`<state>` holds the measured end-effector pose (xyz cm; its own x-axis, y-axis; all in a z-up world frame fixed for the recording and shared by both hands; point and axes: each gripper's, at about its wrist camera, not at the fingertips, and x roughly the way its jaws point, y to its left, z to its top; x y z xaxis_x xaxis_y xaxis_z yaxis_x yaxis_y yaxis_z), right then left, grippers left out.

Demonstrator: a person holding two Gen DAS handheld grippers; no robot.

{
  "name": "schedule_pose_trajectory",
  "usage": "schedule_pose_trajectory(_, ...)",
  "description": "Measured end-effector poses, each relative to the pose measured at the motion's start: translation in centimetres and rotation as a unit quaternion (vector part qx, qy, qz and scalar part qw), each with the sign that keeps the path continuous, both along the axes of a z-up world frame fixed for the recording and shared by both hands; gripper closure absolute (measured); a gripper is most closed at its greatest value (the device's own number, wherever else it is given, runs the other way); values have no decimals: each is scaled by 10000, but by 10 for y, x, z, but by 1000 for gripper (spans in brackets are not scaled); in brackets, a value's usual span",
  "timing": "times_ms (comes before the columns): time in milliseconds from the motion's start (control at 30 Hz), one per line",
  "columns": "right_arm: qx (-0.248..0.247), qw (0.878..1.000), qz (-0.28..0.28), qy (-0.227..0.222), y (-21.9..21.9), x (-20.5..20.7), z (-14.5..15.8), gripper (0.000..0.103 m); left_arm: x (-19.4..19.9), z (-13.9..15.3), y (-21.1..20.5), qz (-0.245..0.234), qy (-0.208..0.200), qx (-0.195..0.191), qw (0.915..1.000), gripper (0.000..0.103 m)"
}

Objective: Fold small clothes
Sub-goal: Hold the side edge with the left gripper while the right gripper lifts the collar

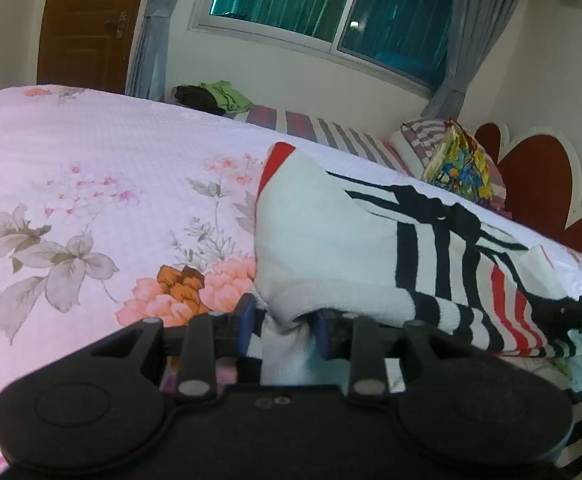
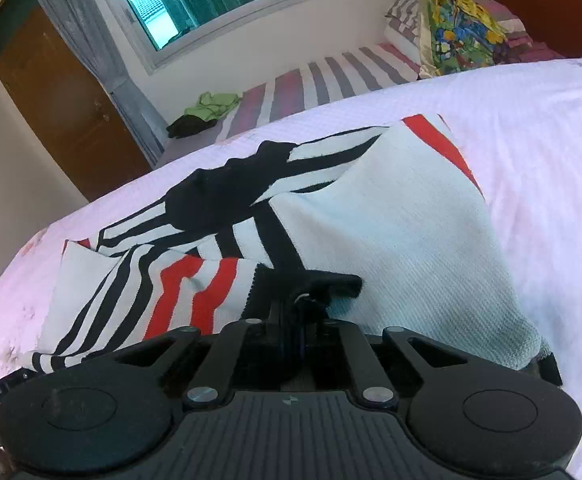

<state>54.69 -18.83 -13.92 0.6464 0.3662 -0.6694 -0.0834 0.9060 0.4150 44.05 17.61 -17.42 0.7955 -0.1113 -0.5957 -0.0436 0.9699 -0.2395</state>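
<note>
A small white knit garment (image 1: 331, 248) with black and red stripes lies bunched on a floral bedspread (image 1: 91, 200). My left gripper (image 1: 283, 320) is shut on a white fold of it, the cloth squeezed between the blue pads (image 1: 246, 312). In the right wrist view the same garment (image 2: 391, 208) spreads out ahead, its black collar part raised in a lump. My right gripper (image 2: 305, 304) is shut on the striped, black-trimmed edge of the garment, with the fingers nearly together. The other gripper's body shows at the left edge of that view.
The pale bedspread (image 2: 531, 128) stretches around the garment. A striped sheet (image 2: 299, 88) lies behind, with a green and black clothes pile (image 2: 207, 114) and a colourful pillow (image 2: 459, 36). A red headboard (image 1: 539, 168), a window and a wooden door are beyond.
</note>
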Motion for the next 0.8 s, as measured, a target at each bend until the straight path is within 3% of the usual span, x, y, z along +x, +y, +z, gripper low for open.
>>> schedule_pose_trajectory(100, 6, 10000, 17, 13, -3, 2, 3, 97, 2, 1, -1, -72, 63, 47, 9999, 72)
schedule_pose_trajectory(267, 512, 9982, -217, 238, -24, -2, 2, 97, -3, 10, -9, -304, -147, 283, 9990, 65)
schedule_pose_trajectory(333, 798, 9957, -288, 364, -28, 4, -1, 97, 2, 7, -15, -371, -9, 492, 9981, 66)
schedule_pose_trajectory(400, 1166, 9910, -371, 544, -36, 11, -3, 96, 5, 3, -17, -353, 65, 449, 9983, 66)
schedule_pose_trajectory(500, 2002, 9759, -456, 741, -52, 19, -11, 72, 6, 0, -10, -292, 63, 235, 9993, 67)
schedule_pose_trajectory(600, 2110, 9732, -453, 788, -54, 21, -9, 69, 4, 1, -6, -251, 16, 153, 9996, 70)
schedule_pose_trajectory(633, 1861, 9794, -415, 663, -51, 20, -4, 88, 3, 1, -5, -225, -17, 119, 9997, 70)
schedule_pose_trajectory(667, 1410, 9888, -317, 363, -44, 18, 5, 99, 2, 2, -4, -171, -64, 96, 9998, 71)
schedule_pose_trajectory(733, 554, 9952, 186, -785, -22, 2, 32, 99, -4, 3, -1, -57, -273, -43, 9996, 71)
schedule_pose_trajectory(767, 244, 9872, 544, -1477, -11, -9, 46, 99, -4, 3, -2, -19, -308, -41, 9995, 71)
schedule_pose_trajectory(800, -28, 9805, 726, -1827, -3, -16, 50, 99, -3, 1, -3, -25, -243, -17, 9997, 71)
